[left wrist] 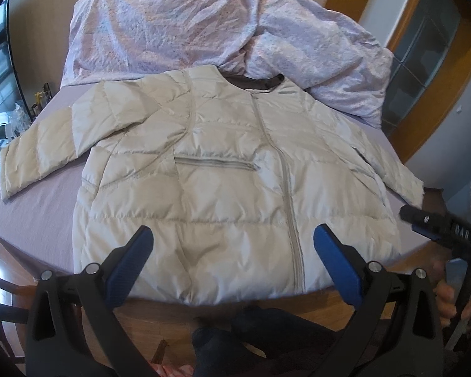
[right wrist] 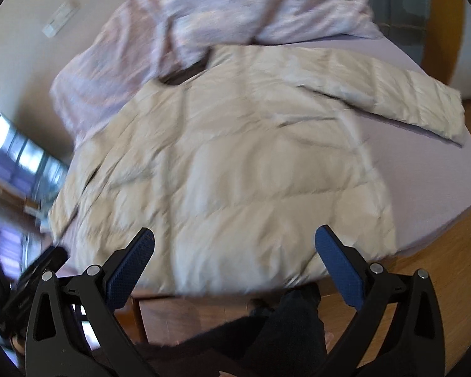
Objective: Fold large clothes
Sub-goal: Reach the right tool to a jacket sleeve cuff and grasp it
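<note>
A beige quilted down jacket (left wrist: 223,182) lies face up and zipped on a lilac-sheeted bed (left wrist: 47,220), collar toward a rumpled floral duvet (left wrist: 179,28), both sleeves spread outward. No fold appears to have been made yet; the work looks to be at its opening step. The left gripper (left wrist: 232,251) hovers above the hem with its blue-padded jaws spread wide and nothing between them. The right gripper (right wrist: 234,251), likewise wide apart and empty, hangs over the hem's other side in a motion-blurred view, with the right sleeve (right wrist: 417,103) stretched out well beyond it. The next move probably calls for each gripper to reach past the hem toward a sleeve or side edge, pinch the puffy fabric and carry it across the body.
</note>
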Motion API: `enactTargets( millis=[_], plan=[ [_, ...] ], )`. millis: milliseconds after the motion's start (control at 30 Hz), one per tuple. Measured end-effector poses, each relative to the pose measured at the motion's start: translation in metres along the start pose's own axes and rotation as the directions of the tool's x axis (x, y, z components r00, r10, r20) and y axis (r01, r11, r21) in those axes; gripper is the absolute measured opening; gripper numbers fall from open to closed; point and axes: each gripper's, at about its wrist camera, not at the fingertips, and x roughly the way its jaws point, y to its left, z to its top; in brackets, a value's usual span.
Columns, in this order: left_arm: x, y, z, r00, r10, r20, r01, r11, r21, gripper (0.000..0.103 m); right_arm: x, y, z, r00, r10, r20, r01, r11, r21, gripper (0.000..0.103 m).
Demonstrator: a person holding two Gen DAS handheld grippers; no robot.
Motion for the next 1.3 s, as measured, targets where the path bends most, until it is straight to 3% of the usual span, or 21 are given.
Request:
enactTargets(
  millis=[200, 300, 400, 467, 567, 667, 800, 1033, 1300],
  plan=[
    [0.024, -0.004, 0.023, 0.999, 0.049, -0.011, -0.049, 0.998, -0.040, 0.101, 0.018, -0.101, 0.049, 0.994, -0.101, 0.034, 0.091, 0.969, 0.229, 0.102],
    [0.039, -0.008, 0.034, 0.997, 0.079, -0.027, -0.080, 0.995, -0.060, 0.101, 0.019, -0.164, 0.073, 0.979, -0.197, 0.047, 0.170, 0.924, 0.342, 0.102],
    [0.054, -0.014, 0.046, 0.994, 0.103, -0.045, -0.106, 0.991, -0.077, 0.101, 0.016, -0.230, 0.096, 0.950, -0.307, 0.050, 0.256, 0.861, 0.439, 0.101],
    [0.062, -0.019, 0.053, 0.991, 0.122, -0.052, -0.126, 0.989, -0.084, 0.101, 0.016, -0.267, 0.105, 0.933, -0.358, 0.041, 0.293, 0.821, 0.490, 0.095],
    [0.073, -0.029, 0.062, 0.986, 0.152, -0.063, -0.157, 0.983, -0.091, 0.101, 0.014, -0.312, 0.117, 0.912, -0.410, 0.030, 0.330, 0.773, 0.542, 0.091],
    [0.083, -0.036, 0.069, 0.982, 0.171, -0.076, -0.178, 0.979, -0.100, 0.101, 0.018, -0.343, 0.124, 0.919, -0.395, 0.011, 0.315, 0.749, 0.583, 0.084],
    [0.094, -0.048, 0.074, 0.975, 0.204, -0.093, -0.213, 0.972, -0.101, 0.101, 0.035, -0.363, 0.127, 0.938, -0.345, -0.019, 0.288, 0.752, 0.592, 0.069],
    [0.100, -0.058, 0.075, 0.969, 0.220, -0.110, -0.231, 0.967, -0.104, 0.101, 0.059, -0.373, 0.129, 0.964, -0.262, -0.048, 0.237, 0.760, 0.605, 0.054],
    [0.100, -0.036, 0.076, 0.969, 0.217, -0.116, -0.229, 0.968, -0.101, 0.101, 0.051, -0.367, 0.131, 0.965, -0.258, 0.035, 0.188, 0.783, 0.593, 0.018]
  ],
)
